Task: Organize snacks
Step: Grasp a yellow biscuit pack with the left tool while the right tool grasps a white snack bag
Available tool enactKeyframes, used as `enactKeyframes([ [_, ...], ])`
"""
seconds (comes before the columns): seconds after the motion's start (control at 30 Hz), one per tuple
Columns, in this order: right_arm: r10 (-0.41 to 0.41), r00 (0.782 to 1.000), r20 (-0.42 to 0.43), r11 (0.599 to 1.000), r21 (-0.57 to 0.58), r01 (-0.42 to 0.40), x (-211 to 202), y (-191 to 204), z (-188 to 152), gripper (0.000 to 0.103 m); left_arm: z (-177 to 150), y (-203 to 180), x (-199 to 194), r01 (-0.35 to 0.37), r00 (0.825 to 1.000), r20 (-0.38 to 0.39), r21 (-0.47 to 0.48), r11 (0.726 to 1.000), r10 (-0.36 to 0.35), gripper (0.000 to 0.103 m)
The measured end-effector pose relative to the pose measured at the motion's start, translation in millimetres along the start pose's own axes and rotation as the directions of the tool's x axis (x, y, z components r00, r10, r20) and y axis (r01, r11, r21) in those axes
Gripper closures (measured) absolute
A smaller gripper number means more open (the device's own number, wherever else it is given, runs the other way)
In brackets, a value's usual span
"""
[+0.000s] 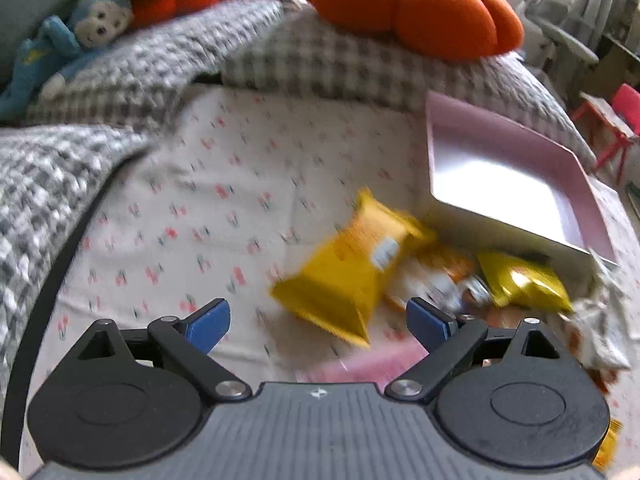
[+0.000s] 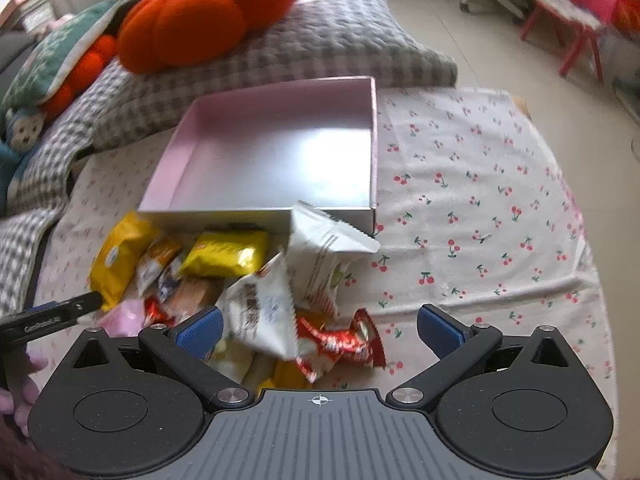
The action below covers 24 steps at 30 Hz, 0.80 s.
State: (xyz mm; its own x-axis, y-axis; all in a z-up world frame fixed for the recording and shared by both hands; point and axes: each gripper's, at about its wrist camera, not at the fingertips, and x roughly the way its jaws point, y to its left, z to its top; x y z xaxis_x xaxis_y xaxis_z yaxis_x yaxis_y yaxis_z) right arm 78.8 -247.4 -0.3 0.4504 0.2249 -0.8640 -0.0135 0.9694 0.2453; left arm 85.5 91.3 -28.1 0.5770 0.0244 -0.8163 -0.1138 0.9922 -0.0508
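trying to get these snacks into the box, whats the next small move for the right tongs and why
Probably lower the right tongs onto the red packet and close. The tongs are open and empty, the packet lies loose between them on the cherry-print cloth, and the pink box just beyond is empty.

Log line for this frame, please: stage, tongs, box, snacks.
stage: approach | left tongs: open, empty | right tongs: open, empty | pink box: empty | snack packets: piled beside box
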Motion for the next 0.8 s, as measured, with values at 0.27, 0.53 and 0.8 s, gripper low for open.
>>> enactKeyframes([
  [0.27,0.226,0.974,-0.020,0.925,0.319,-0.208,31.1,-55.0,4.6,0.012,12.4,-2.2,21.1,0.153,0.987,0.042,0.081,0.985,-0.157,0.024],
  [0.53,0.267,0.964,0.014,0.896,0.364,-0.254,56.6,-63.0,13.6,0.028,15.4,-8.1,44.2,0.183,0.982,0.015,0.125,0.975,-0.186,0.040],
  [0.8,0.277,0.960,0.044,0.895,0.352,-0.275,71.9,-56.8,18.6,0.034,18.1,0.3,57.4,0.192,0.981,-0.034,0.058,0.980,-0.190,0.044],
])
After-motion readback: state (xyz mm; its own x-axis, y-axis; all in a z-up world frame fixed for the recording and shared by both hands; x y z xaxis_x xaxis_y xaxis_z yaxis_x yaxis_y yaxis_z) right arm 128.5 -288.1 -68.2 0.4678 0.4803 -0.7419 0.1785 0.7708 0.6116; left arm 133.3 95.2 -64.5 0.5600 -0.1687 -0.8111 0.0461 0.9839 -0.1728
